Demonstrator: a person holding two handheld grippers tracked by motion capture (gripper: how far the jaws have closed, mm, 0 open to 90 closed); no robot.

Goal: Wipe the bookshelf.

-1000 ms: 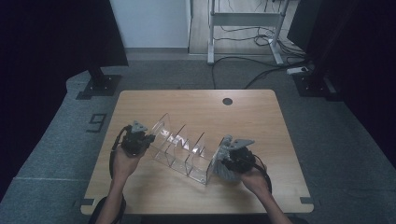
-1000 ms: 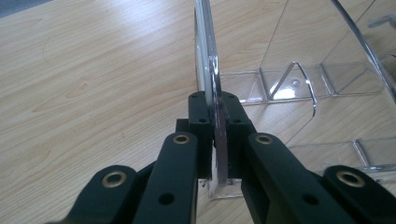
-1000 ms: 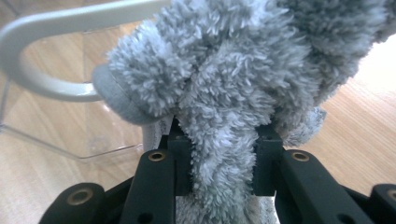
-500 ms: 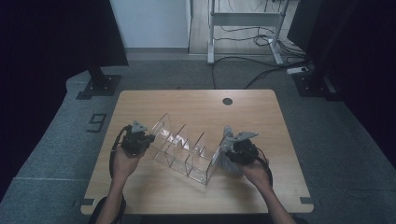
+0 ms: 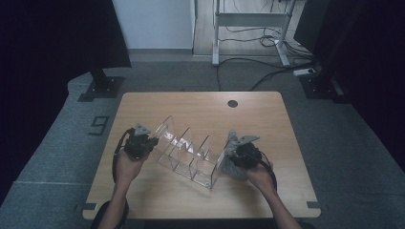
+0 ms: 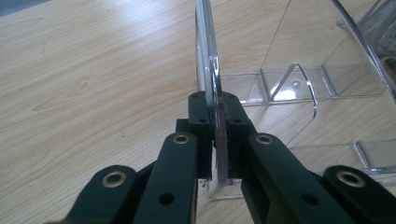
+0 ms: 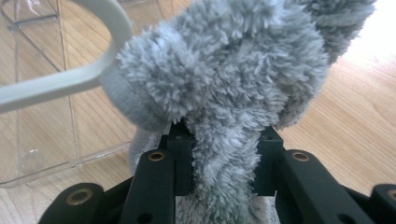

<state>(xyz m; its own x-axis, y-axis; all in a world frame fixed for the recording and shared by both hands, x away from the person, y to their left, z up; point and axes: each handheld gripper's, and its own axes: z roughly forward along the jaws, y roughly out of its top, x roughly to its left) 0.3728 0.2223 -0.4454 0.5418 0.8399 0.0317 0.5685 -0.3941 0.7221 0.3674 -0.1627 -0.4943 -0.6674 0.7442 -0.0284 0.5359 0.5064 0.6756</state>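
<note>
Wood table point(image 5: 157, 107) on grey carpet, cables & desk legs beyond. Clear rack point(image 5: 186, 152) lies diagonally mid-table, betw. both hands. Left gripper point(image 5: 149, 141): jaws nearly shut, pinching rack's end panel point(image 6: 208, 60) edge-on; panel rises straight ahead of its fingers point(image 6: 198, 112), dividers off to their right. Right gripper point(image 5: 235, 153): jaws partway closed, clamping grey fuzzy cloth point(image 7: 233, 79), pressed to rack's other end. Cloth blocks the outlook past its fingers point(image 7: 180, 144); white rim to their left.
</note>
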